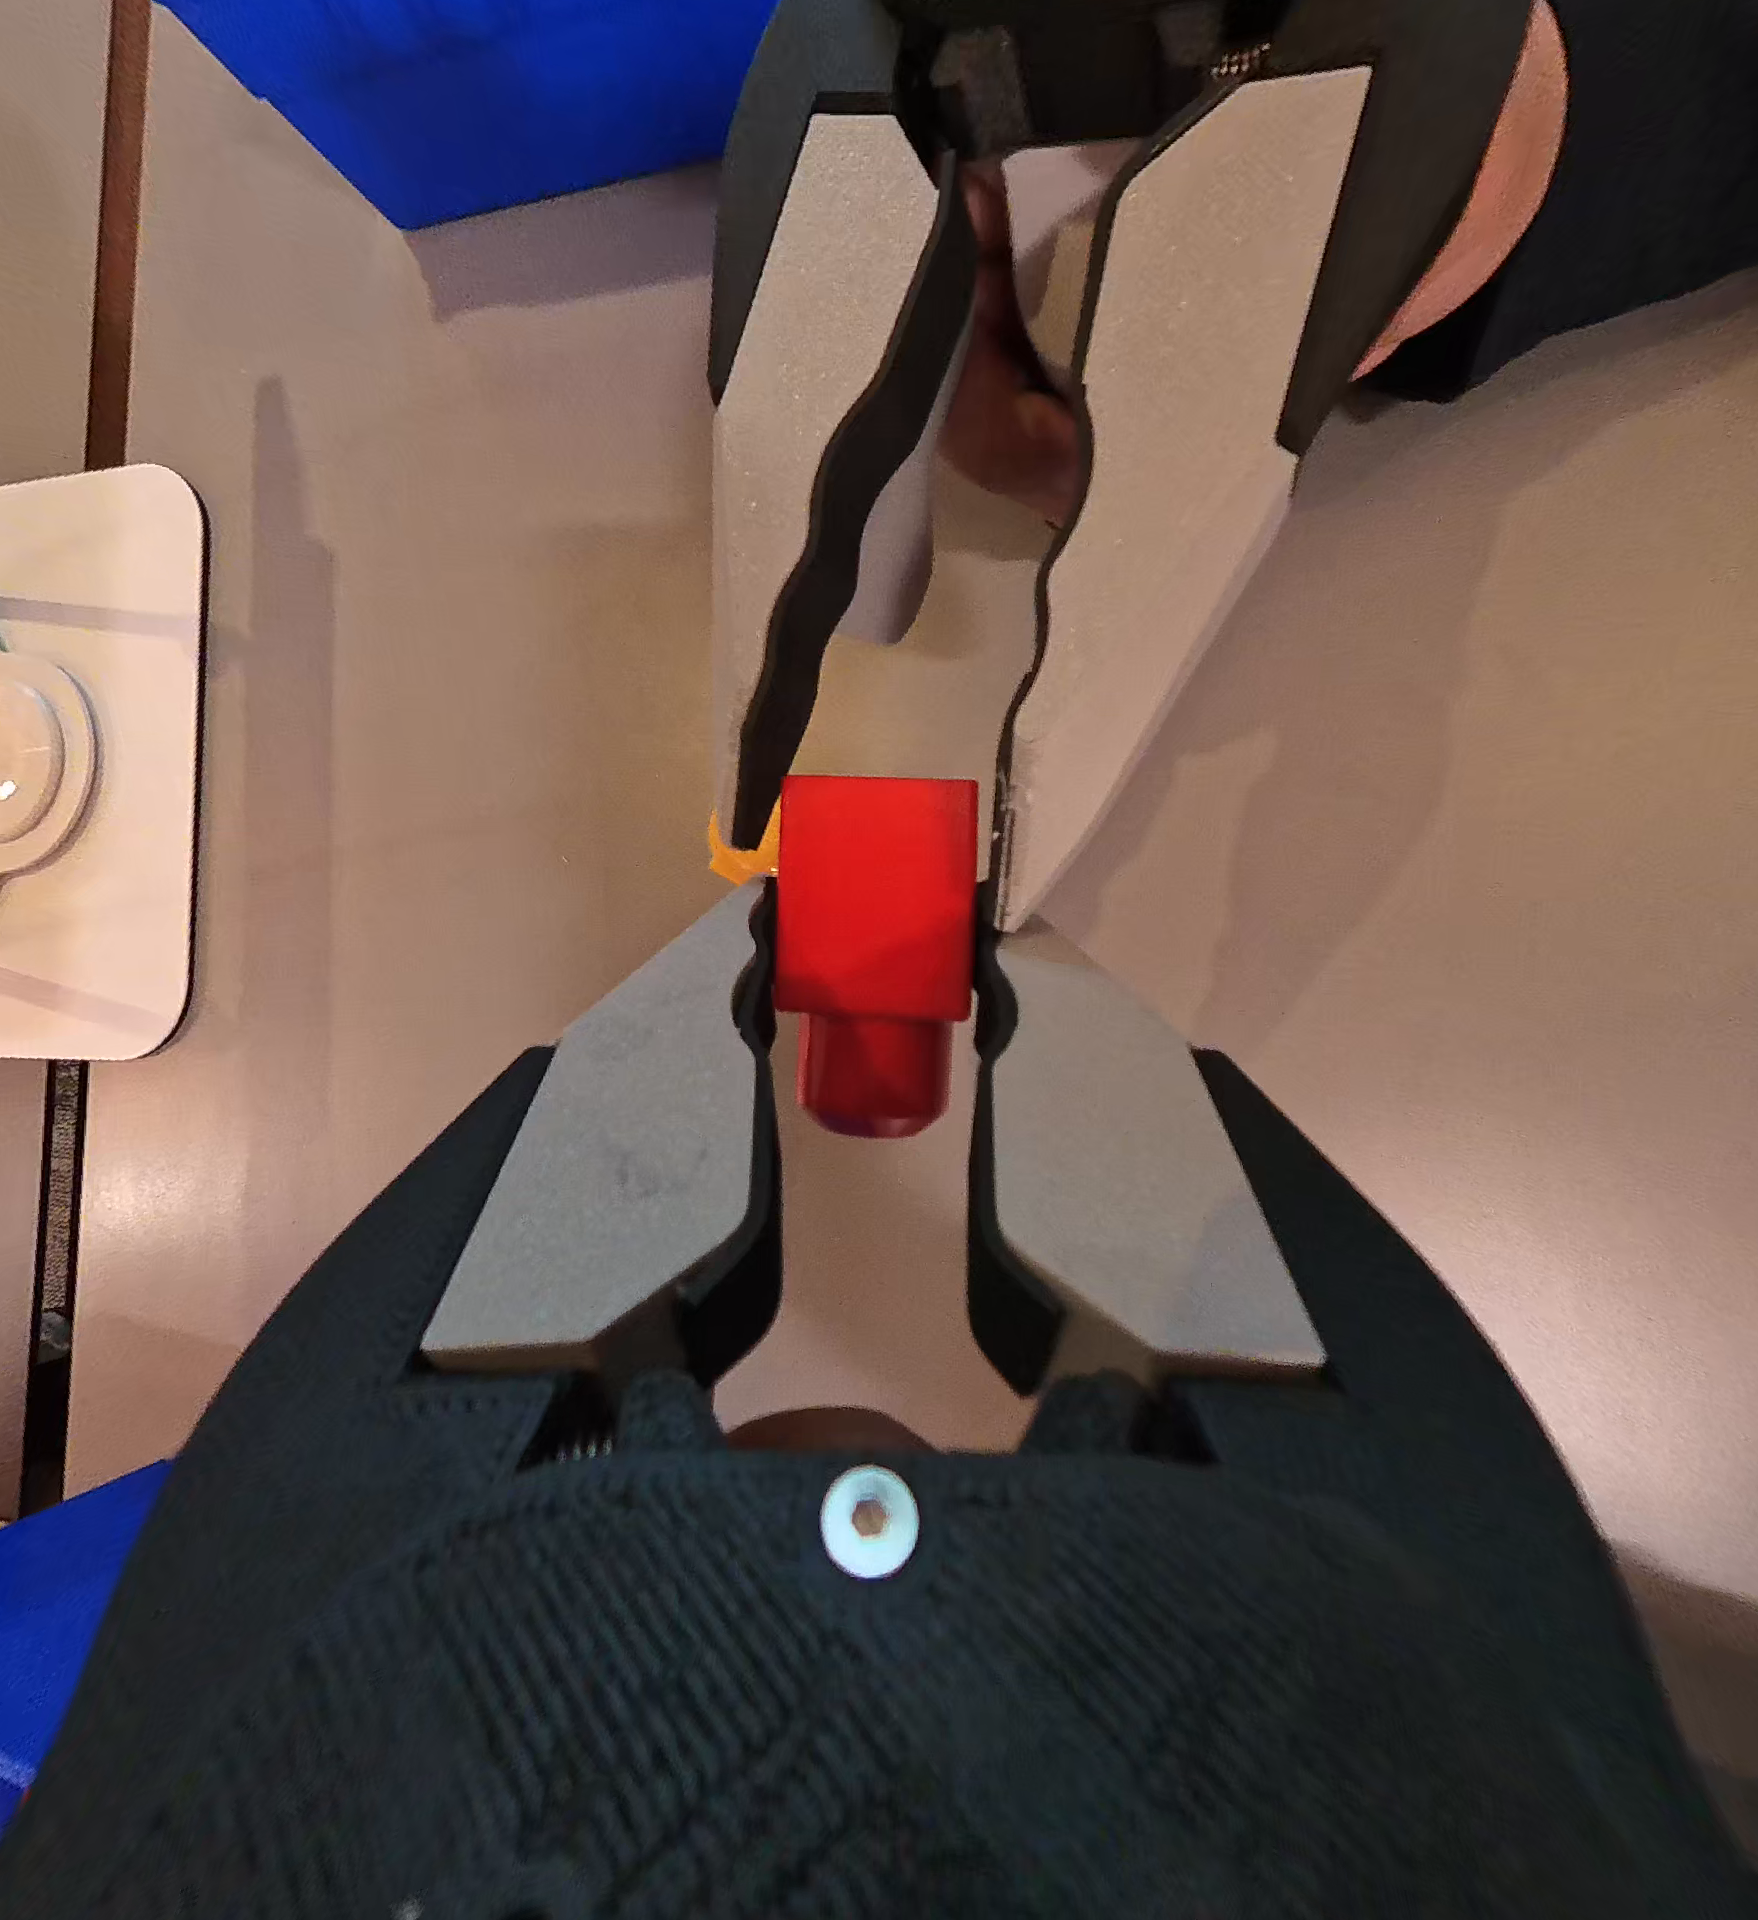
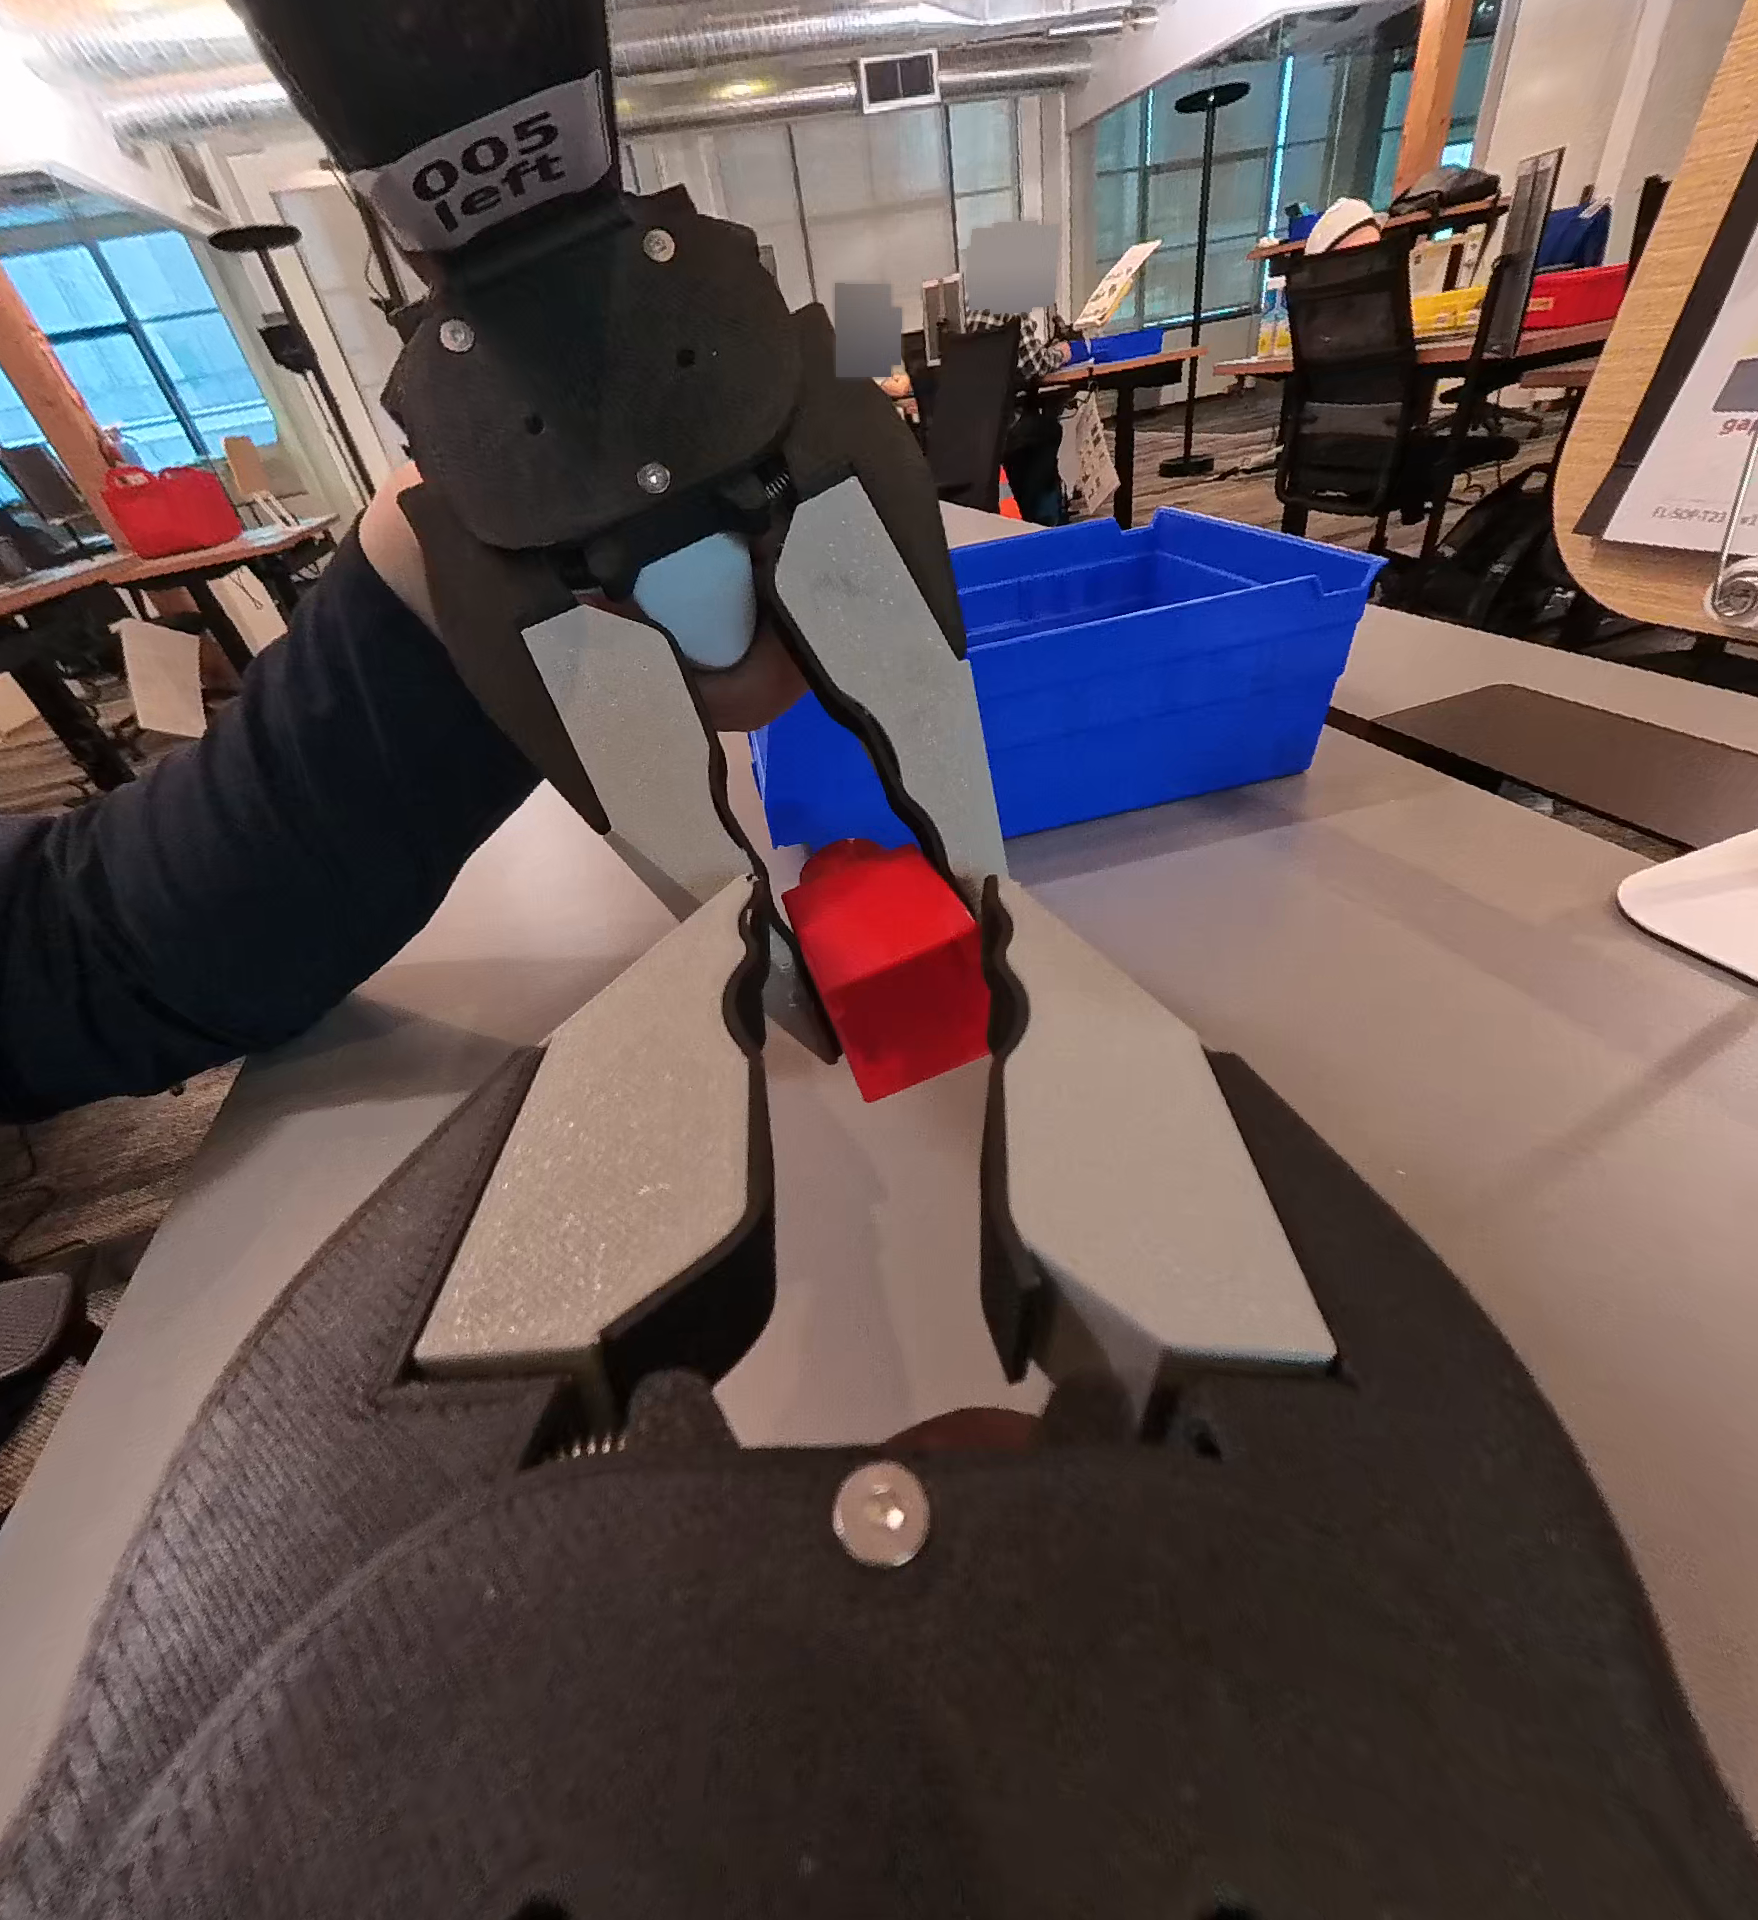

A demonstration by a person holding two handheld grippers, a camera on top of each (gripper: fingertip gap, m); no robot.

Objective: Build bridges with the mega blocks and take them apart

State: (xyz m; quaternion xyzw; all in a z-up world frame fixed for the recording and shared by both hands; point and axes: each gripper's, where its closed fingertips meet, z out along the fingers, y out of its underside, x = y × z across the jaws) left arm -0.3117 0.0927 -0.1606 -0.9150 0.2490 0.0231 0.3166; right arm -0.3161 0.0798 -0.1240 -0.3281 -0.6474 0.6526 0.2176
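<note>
Red plastic sits dead centre in the left wrist view: one block (image 1: 870, 904) is clamped at its sides by the left tongs (image 1: 873, 966). Its single stud points back towards this camera, so its long axis runs along these fingers. The right tongs (image 1: 875, 831) come in from the far side, head-on, their tips flanking the block's far end. We cannot tell whether they press it or only straddle it. A sliver of something orange (image 1: 740, 854) peeks out beside one far tip; what it is we cannot say. Below lies the bare surface (image 1: 1477, 831), with a blue bin (image 1: 480, 94) well off at the top and a white stand base (image 1: 75, 727) away to the left. Neither is in the way.

From the right wrist view the block (image 2: 890, 977) hangs tilted between the tips of the right tongs (image 2: 873, 935), its stud up and away. One tip lies against it; on the other side a finger of the left tongs (image 2: 859, 878) stands between tip and block. The left tongs reach steeply down from above, a dark sleeve (image 2: 179, 831) behind them. We judge the block is off the surface (image 2: 1374, 935) and both tongs equally near, so any pull must run along that shared axis. The bin (image 2: 1114, 665) stands behind, clear of the work
</note>
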